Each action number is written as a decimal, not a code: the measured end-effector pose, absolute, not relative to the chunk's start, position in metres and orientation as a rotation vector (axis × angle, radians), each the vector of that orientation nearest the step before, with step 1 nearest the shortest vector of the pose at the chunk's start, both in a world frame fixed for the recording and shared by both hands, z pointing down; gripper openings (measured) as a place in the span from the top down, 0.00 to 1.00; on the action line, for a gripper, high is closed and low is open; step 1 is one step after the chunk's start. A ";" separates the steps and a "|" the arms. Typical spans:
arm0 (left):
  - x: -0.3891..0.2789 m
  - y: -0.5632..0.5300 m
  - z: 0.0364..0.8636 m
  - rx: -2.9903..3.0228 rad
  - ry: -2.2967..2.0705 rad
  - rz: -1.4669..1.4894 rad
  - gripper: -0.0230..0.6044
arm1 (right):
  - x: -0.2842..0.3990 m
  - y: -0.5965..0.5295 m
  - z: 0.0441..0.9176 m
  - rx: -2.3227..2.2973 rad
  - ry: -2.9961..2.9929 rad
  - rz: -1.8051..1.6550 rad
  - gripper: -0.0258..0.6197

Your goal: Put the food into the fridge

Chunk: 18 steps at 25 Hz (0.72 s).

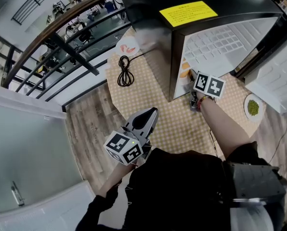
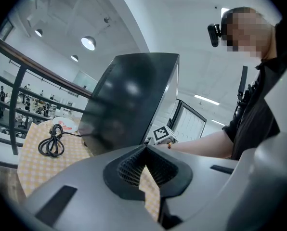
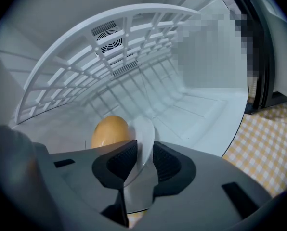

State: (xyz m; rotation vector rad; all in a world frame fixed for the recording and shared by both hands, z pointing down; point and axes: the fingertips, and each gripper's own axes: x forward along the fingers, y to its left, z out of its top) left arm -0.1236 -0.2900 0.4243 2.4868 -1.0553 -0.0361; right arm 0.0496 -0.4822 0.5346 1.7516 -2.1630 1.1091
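Between the right gripper's (image 3: 142, 146) parted jaws, a white plate (image 3: 144, 131) runs edge-on, straight ahead. Smooth, rounded, golden-orange food (image 3: 110, 131) lies just ahead and to the left. The left gripper's (image 2: 146, 149) jaws meet, empty.

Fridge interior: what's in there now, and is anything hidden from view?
A white plate with a round orange-yellow food item beyond its rim, below the wire shelf. The right gripper covers most of the plate and anything else on it.
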 end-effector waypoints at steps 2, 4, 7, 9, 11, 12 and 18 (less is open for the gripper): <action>-0.124 -0.291 0.425 2.481 -1.058 -0.040 0.94 | 0.050 -0.483 0.536 1.746 -2.158 1.094 0.81; -0.124 -0.291 0.426 2.479 -1.061 -0.042 0.94 | 0.051 -0.484 0.539 1.731 -2.143 1.056 0.80; -0.125 -0.291 0.427 2.474 -1.065 -0.046 0.94 | 0.052 -0.484 0.542 1.712 -2.126 1.021 0.80; -0.127 -0.290 0.426 2.470 -1.069 -0.048 0.94 | 0.052 -0.484 0.542 1.716 -2.128 1.019 0.80; -0.128 -0.291 0.426 2.467 -1.074 -0.049 0.94 | 0.052 -0.485 0.541 1.721 -2.129 1.015 0.80; -0.129 -0.291 0.426 2.466 -1.077 -0.050 0.94 | 0.052 -0.485 0.542 1.721 -2.130 1.013 0.80; -0.130 -0.290 0.427 2.463 -1.082 -0.051 0.94 | 0.051 -0.488 0.541 1.717 -2.131 0.983 0.80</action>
